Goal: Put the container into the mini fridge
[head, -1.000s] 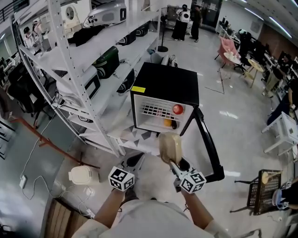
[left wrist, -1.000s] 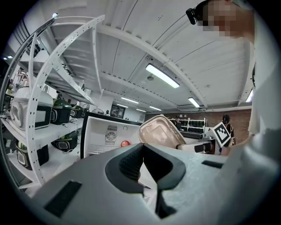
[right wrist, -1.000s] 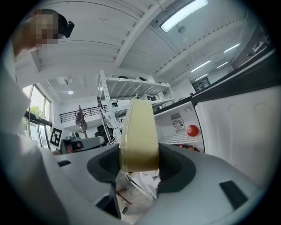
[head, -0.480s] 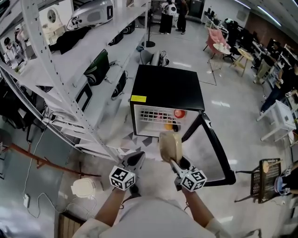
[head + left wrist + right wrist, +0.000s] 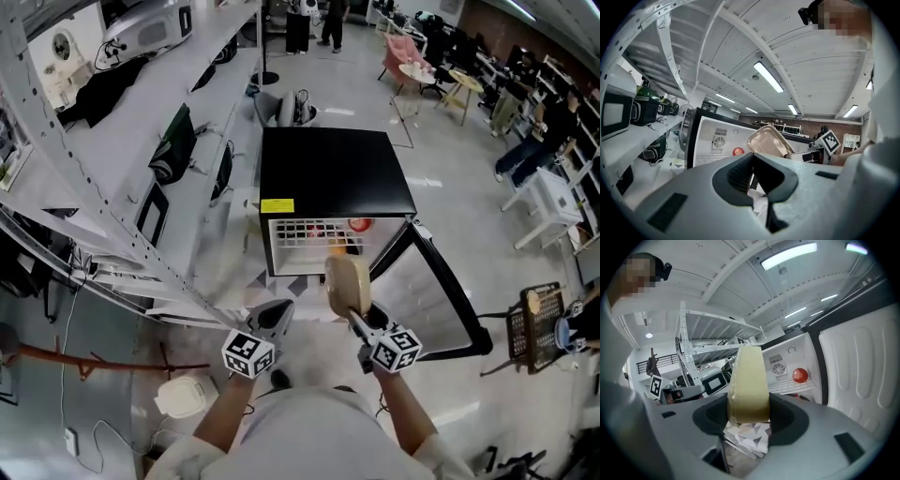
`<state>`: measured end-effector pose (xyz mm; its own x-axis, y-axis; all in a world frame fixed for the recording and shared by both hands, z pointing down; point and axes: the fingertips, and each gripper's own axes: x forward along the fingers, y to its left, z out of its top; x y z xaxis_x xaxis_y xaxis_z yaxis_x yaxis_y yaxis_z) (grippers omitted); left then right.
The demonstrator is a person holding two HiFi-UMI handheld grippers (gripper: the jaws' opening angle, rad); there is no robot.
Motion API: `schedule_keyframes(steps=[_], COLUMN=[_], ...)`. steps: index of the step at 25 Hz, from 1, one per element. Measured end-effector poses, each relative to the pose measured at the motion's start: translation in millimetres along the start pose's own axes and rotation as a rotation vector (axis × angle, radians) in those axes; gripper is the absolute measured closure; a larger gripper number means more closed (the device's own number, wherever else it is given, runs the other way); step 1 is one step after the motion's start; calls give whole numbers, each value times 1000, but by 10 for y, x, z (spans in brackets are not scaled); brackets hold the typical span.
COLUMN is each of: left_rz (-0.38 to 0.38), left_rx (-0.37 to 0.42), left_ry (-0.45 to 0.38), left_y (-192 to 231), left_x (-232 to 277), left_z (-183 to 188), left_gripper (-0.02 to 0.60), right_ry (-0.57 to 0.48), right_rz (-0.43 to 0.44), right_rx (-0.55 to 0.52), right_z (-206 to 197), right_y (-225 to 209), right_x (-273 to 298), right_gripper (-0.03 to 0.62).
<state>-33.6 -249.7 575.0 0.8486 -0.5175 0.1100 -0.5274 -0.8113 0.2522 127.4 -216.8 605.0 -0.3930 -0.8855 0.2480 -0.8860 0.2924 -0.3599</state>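
Right tool (image 5: 749, 416) clamping container (image 5: 747, 376), fridge (image 5: 333, 169) open (label (image 5: 277, 205) unreadable)

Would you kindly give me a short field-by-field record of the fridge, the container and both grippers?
fridge: black, on the floor beside shelving
door: open, swung to the right
inside: red round item on a wire shelf
container: beige, held on edge before the opening, not yet inside
right gripper: shut on the container
left gripper: jaws together, nothing between them
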Motion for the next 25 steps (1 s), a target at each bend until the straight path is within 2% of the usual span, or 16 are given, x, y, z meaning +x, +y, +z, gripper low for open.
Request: schedule_keyframes(steps=[6, 11, 19, 25], left_rz=[-42, -40, 33, 92], left_rx=[4, -12, -25, -33], left_ry=[10, 9, 6, 6], left_y=[130, 201, 366, 395], left_x=[-18, -2, 183, 341], left_z=[25, 0, -2, 28], left_gripper=[577, 577, 577, 577], right_ry=[0, 34, 92, 129], right_rz=[-45, -21, 45, 130], right_rx=[-6, 40, 70, 216], right_z=[-34, -112, -175, -274], right_y=[40, 45, -140, -307], right_x=[111, 233, 570, 933], right_gripper=[363, 363, 364, 364])
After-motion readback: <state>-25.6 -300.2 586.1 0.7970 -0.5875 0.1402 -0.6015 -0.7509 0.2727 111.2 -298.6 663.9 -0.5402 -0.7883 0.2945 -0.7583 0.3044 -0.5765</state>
